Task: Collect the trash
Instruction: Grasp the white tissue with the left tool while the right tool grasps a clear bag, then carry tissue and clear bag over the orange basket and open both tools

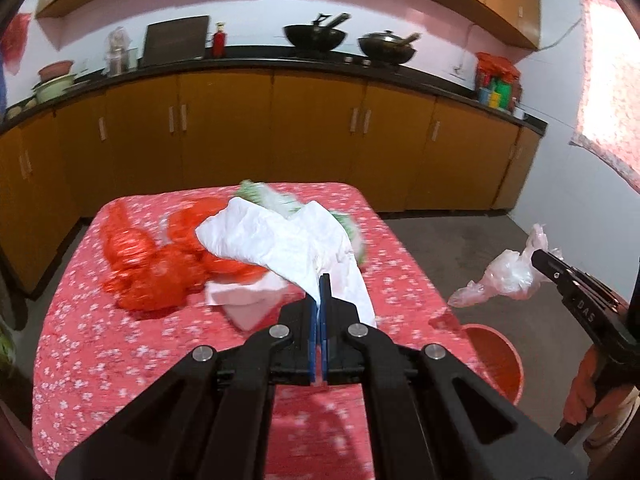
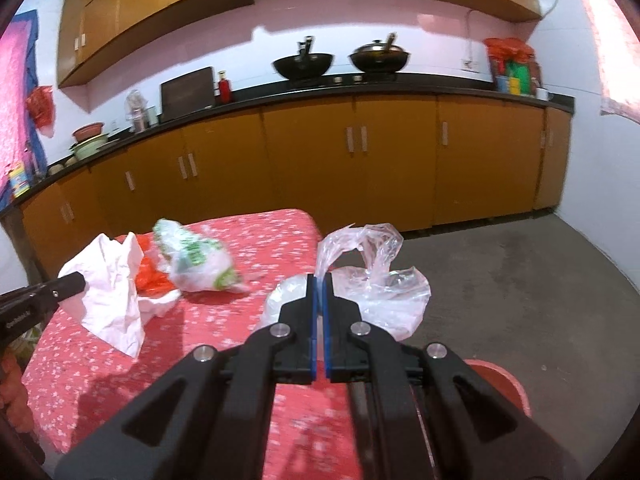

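The left gripper (image 1: 320, 280) is clamped on a crumpled white bag (image 1: 276, 240), lifted above a table (image 1: 88, 344) covered in red floral cloth. At ten o'clock from it lies an orange-red bag (image 1: 152, 268); at twelve, a green-printed bag (image 2: 196, 260). The right gripper (image 2: 319, 280) pinches a clear plastic bag (image 2: 380, 284), held off the table's edge at three o'clock. A red bucket (image 1: 500, 360) stands on the floor at five o'clock from the left gripper, beside the table.
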Demonstrator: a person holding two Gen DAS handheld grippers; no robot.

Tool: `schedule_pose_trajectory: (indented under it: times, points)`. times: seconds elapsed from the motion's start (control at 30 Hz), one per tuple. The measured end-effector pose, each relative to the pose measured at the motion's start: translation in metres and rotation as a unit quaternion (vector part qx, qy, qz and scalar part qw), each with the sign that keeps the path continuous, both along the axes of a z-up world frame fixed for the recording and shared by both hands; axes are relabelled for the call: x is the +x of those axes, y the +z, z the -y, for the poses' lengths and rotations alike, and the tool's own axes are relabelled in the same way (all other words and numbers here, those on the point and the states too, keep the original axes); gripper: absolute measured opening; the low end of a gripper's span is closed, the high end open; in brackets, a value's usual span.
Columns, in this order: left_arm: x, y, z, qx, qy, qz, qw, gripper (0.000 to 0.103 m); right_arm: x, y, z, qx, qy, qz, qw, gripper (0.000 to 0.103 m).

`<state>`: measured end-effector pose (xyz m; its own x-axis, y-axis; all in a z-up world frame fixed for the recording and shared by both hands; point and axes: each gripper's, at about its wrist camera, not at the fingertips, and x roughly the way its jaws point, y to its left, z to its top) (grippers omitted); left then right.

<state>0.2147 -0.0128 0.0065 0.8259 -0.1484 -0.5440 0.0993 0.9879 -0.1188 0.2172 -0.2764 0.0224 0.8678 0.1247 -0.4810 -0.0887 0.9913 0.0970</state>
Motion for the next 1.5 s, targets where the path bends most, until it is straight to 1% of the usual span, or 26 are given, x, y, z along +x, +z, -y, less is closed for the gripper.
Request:
schedule_pose_trajectory:
  times: [0.27,0.5,0.7,0.87,1.13,1.3,1.5]
  points:
    - [0.002,0.001,0.063,0.007,-0.05,0.006,0.9987,0.001,-0.017,-0.007,0.065,-0.005,-0.06,0.0,0.998,0.004]
    - [0.003,-0.004,0.119,0.003,-0.093,0.0,0.9956,0.001,-0.031,-0.018,0.116,-0.013,-0.106,-0.005,0.994,0.004]
    - [0.001,-0.017,0.17,0.002,-0.13,-0.014,0.9915,0.001,-0.044,-0.032,0.155,-0.015,-0.142,-0.018,0.99,0.004]
    - [0.002,-0.031,0.203,0.007,-0.153,-0.03,0.9878,0.001,-0.048,-0.046,0.181,-0.015,-0.162,-0.032,0.986,0.004]
    - [0.001,-0.06,0.253,0.032,-0.188,-0.053,0.9801,0.001,-0.052,-0.066,0.21,-0.012,-0.178,-0.051,0.983,0.004]
    - [0.004,-0.073,0.272,0.043,-0.201,-0.069,0.9762,0.001,-0.049,-0.077,0.221,-0.01,-0.182,-0.062,0.981,0.004]
    - [0.014,-0.087,0.286,0.046,-0.209,-0.086,0.973,0.001,-0.042,-0.093,0.226,-0.01,-0.183,-0.079,0.98,0.004]
